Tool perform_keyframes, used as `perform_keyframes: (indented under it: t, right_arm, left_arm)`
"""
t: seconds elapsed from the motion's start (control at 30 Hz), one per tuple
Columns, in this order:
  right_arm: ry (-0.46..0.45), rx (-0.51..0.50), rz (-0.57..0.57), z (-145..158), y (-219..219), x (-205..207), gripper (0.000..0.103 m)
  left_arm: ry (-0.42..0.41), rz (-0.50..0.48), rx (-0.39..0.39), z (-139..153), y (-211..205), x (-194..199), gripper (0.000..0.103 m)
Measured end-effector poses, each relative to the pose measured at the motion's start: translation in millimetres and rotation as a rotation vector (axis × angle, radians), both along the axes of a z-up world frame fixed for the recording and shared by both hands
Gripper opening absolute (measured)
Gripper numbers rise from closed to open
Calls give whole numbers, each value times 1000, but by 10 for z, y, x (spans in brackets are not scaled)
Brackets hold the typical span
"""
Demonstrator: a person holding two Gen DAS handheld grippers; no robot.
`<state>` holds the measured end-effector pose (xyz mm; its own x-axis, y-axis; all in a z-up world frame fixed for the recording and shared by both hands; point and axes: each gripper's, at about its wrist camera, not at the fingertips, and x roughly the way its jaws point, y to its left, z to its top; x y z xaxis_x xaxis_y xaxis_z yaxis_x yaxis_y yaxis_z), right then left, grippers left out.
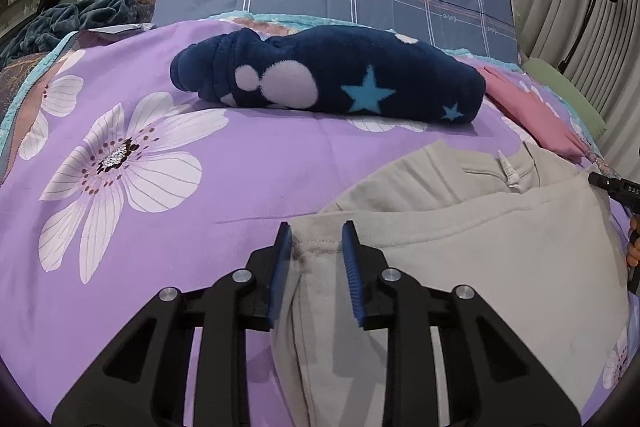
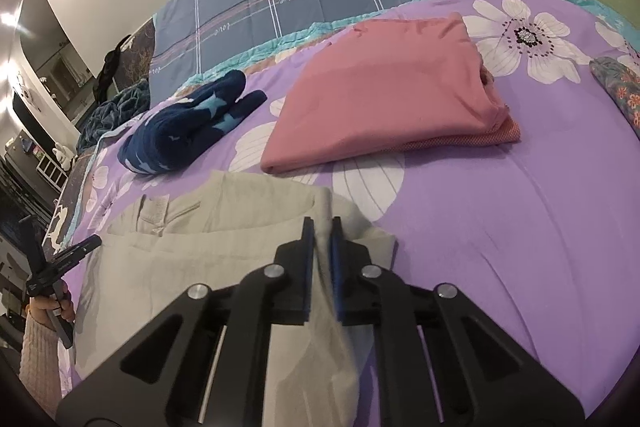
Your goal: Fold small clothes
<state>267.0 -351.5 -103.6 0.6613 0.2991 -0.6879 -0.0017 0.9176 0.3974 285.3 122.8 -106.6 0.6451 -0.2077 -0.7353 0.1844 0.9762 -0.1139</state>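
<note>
While the right claw (image 2: 321, 227) pinches the grey trousers (image 2: 224, 223) lying near on the bed (image 2: 500, 207), the left claw (image 1: 316, 231), jaws apart around a corner, should clamp before both lift evenly.

Both claws tilt downward: the left claw (image 1: 316, 239) stands partly apart, the right claw (image 2: 321, 231) pinched nearly closed.
</note>
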Motion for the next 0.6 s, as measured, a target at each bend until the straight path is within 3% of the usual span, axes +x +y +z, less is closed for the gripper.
perform_keyframes:
  t: [0.1,0.13,0.2,0.3,0.43,0.6]
  right_arm:
    - [-14,9,1,32,-23,-45,7]
    - [-17,7,2,45,-24,-55,7]
    - [-22,2,6,68,-20,-63,6]
    - [-29,-3,6,105,-9,-76,6]
    - [-64,5,9,207,3,-119,5]
    - [-124,34,-5,388,-50,-123,5]
  left_arm:
    - [30,-13,14,-40,-25,46,29]
    - [41,-12,25,-54,-34,62,37]
    - [53,7,49,-75,-37,103,42]
    - [23,-21,18,-8,-52,90,7]
    - [-90,-59,65,212,-172,-73,7]
    - [-198,-61,43,541,-179,-161,6]
